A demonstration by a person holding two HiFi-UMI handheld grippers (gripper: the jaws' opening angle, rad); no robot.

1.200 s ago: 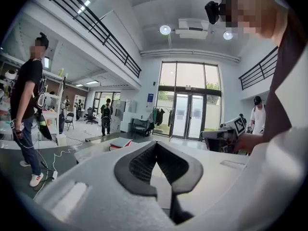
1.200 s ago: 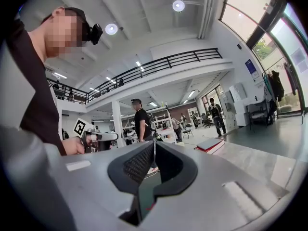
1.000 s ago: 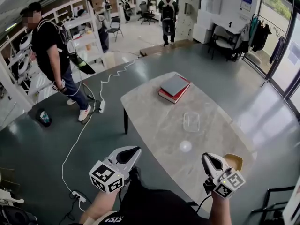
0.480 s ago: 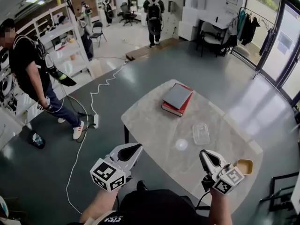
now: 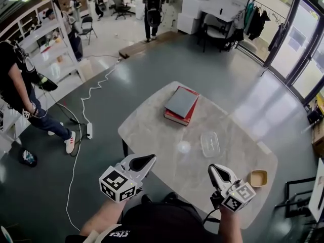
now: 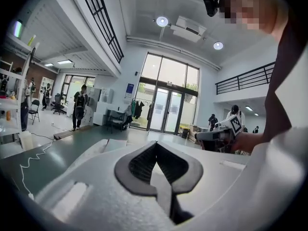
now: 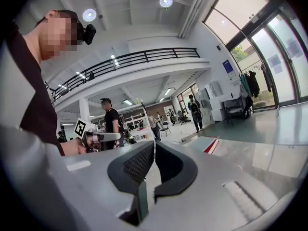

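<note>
Marble table [image 5: 152, 130] | left claw [image 5: 148, 159], right claw [image 5: 213, 169] closed, empty | clear tub [image 5: 209, 144]: long axis away from claws

The left hand-held gripper [image 5: 145, 161] is at the lower centre-left of the head view and the right hand-held gripper [image 5: 214, 170] at the lower right. Both point up the frame, held out from the left forearm [image 5: 101, 219] and right forearm [image 5: 229, 228]. In each gripper view the jaws meet at their tips with nothing between them.

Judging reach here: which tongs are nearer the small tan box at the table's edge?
Right. The right tongs hang just left of the small tan box; the left tongs are much farther left.
</note>
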